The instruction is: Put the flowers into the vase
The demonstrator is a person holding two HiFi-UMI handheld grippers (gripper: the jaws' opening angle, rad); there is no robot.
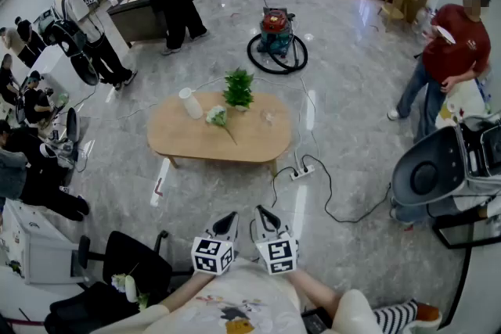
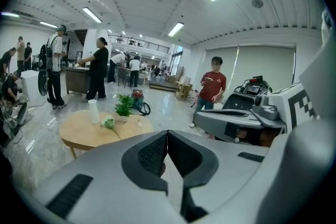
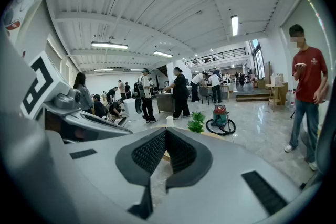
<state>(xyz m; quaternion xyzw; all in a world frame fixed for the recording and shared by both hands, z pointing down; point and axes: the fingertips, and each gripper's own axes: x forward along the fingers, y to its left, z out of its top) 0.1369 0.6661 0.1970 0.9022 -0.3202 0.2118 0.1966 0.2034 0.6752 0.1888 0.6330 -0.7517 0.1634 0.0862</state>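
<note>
Left gripper (image 1: 227, 217), right gripper (image 1: 262, 212): jaws pressed together, nothing between, side by side at near edge. Black-white square markers on cubes. Far ahead, oval wooden table (image 1: 258, 143). Flowers (image 1: 217, 116), white-green bunch, lying flat mid-table. White vase (image 1: 190, 103) upright just left.

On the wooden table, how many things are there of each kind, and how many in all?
White vase: 1
Potted green plant: 1
Bunch of flowers: 1
Small clear item, too small to name: 1
Total: 4
</note>
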